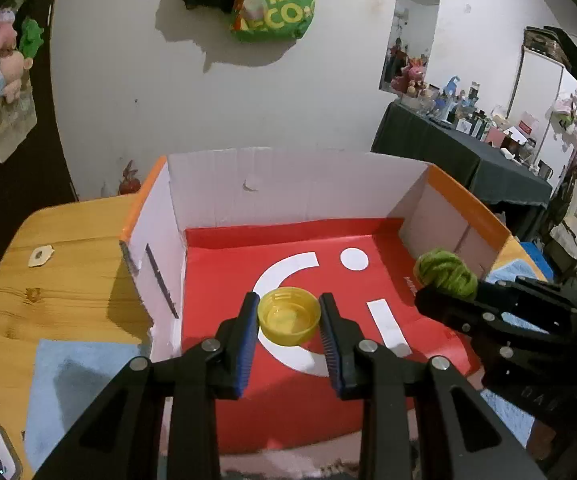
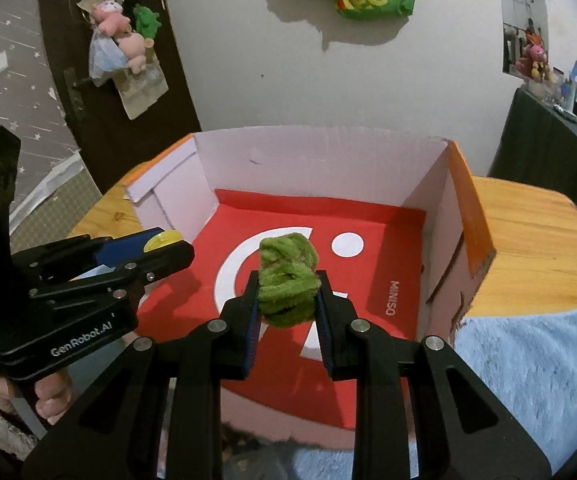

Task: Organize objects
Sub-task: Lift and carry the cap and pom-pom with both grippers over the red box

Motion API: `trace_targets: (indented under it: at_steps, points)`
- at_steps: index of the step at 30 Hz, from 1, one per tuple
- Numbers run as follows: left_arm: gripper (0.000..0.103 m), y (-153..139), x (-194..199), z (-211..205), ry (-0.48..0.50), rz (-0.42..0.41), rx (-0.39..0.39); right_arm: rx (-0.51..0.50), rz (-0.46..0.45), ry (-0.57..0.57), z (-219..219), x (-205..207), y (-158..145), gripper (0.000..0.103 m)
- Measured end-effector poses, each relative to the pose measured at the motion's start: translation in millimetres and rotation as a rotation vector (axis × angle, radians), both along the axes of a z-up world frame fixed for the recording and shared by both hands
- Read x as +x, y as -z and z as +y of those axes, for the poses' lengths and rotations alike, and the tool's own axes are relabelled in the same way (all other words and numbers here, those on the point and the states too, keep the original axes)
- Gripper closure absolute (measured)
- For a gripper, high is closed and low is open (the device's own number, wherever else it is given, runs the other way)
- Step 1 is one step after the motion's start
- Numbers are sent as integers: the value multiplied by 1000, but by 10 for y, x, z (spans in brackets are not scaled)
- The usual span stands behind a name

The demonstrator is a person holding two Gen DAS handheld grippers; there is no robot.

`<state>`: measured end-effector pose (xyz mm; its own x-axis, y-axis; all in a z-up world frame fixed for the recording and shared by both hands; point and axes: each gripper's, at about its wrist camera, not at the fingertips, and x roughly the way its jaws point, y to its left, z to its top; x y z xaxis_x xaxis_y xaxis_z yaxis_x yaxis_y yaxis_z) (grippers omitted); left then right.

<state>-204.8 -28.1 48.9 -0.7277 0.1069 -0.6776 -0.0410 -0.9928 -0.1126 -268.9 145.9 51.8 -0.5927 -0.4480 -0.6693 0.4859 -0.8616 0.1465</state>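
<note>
White wall fills the background of both views, with a green bag (image 1: 276,4) hanging on it. Below it, a wooden table (image 1: 68,280) carries an open cardboard box (image 1: 288,184) with white inner walls, orange rims and a red floor printed with white shapes.

From the left wrist camera, the left gripper (image 1: 289,320) hangs over the box floor with its blue-padded fingers clamped on a yellow bottle cap (image 1: 289,321), whose open side faces up. This view alone shows a dark-clothed side table (image 1: 468,160) crowded with small items at the right, and a pale blue towel (image 1: 72,384) on the table to the left of the box. The right gripper (image 1: 444,294) enters from the right edge, a green tuft at its tip.

From the right wrist camera, that tuft reads clearly as a green fuzzy bundle (image 2: 288,280), squeezed between the right gripper's closed fingers above the box. Only here do the word "MINISO" on the red floor, a dark door (image 2: 128,92) hung with plush toys, and the person's fingers (image 2: 48,396) under the left gripper's handle appear. The cap shows as just a yellow sliver.
</note>
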Motion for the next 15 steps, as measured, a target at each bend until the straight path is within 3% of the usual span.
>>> trace_targets:
  at_steps: [15]
  points:
    - [72, 285, -464, -52, -48, -101, 6, 49, -25, -1, -136, -322, 234, 80]
